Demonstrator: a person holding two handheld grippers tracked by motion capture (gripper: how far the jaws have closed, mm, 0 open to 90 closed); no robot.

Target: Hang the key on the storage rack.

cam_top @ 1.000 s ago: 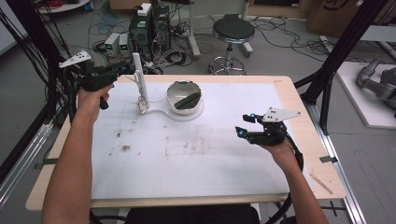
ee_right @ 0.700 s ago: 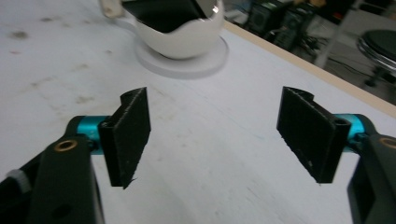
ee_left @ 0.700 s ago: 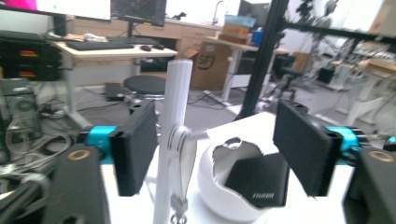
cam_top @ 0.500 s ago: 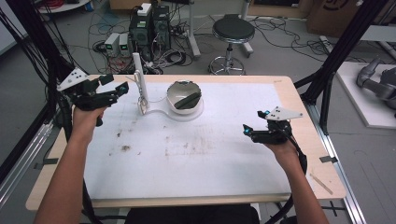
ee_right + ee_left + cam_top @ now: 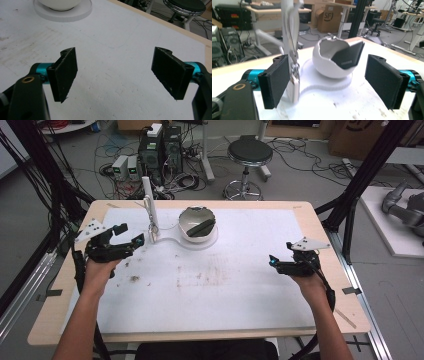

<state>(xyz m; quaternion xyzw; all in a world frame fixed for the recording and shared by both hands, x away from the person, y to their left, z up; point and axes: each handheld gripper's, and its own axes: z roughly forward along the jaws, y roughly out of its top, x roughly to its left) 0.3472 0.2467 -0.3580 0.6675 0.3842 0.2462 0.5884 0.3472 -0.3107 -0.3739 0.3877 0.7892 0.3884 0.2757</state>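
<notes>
The room is a workshop with computers, cables and a round stool on the floor behind the table. The table is made of wood and a big white sheet covers most of it.

The left hand-held gripper is at about 9 o'clock on the table. Its jaws have just been opening. They stand wide apart and nothing is between them. It points toward 3 o'clock, at a tall white post just beside its tips. In the left gripper view, the post stands upright near the left jaw, and a thin metal piece hangs down along it.

The post stands on one end of a flat white base. On the other end, at about 12 o'clock, sits a white bowl shaped like a cracked eggshell. A dark flat thing leans inside it. In the left gripper view, the bowl shows between the two jaws but farther off.

The right hand-held gripper is at about 3 o'clock, well apart from the bowl. Its jaws have just been opening too. They are spread wide with nothing between them, over the bare white sheet.
</notes>
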